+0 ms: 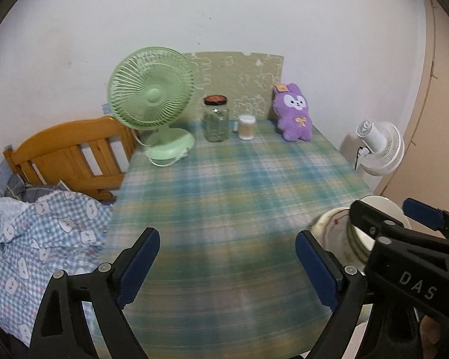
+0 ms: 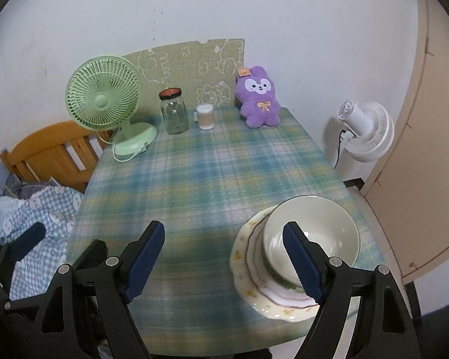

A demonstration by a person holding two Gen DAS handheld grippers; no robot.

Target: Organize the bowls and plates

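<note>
A white bowl [image 2: 314, 233] sits on top of a small stack of flowered plates [image 2: 242, 269] near the front right corner of the checked tablecloth [image 2: 209, 179]. My right gripper [image 2: 223, 230] hangs open above the cloth. Its right finger [image 2: 302, 263] overlaps the bowl's near rim in the picture, and nothing is between the pads. In the left wrist view my left gripper [image 1: 227, 234] also stands wide open over bare cloth, left of the stack. The right gripper [image 1: 380, 205] shows there in front of the bowl [image 1: 377, 200] and plate [image 1: 329, 224]. The left gripper [image 2: 70, 239] appears at the lower left of the right wrist view.
Along the back stand a green desk fan [image 2: 104, 101], a glass jar [image 2: 173, 113], a cotton swab tub [image 2: 206, 116] and a purple plush [image 2: 259, 98]. A white fan [image 2: 365, 128] and a door [image 2: 419, 149] are on the right, a wooden headboard [image 2: 45, 149] and a checked blanket [image 2: 45, 206] on the left.
</note>
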